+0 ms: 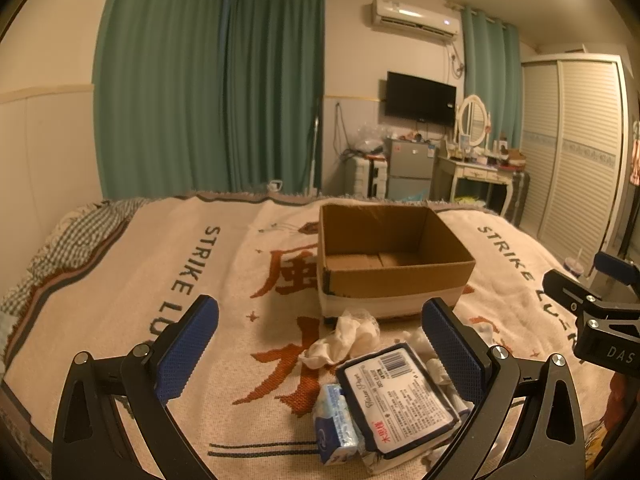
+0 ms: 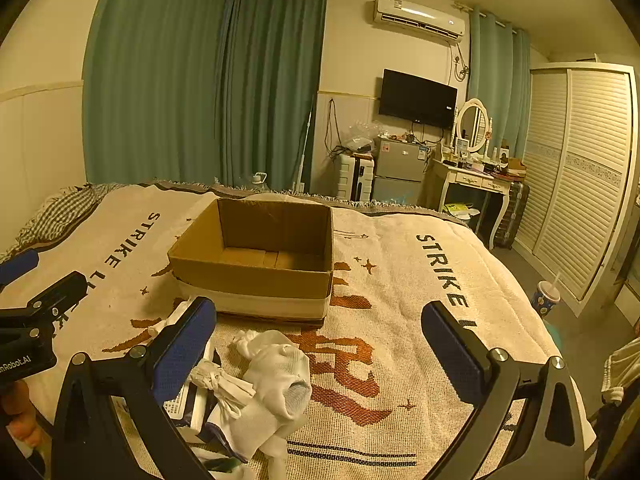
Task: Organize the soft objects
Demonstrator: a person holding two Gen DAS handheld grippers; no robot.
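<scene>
Green curtains [image 1: 208,92] hang beside a wall television [image 1: 420,99], above a small fridge [image 1: 410,168] and white dressing table [image 1: 474,172].
</scene>
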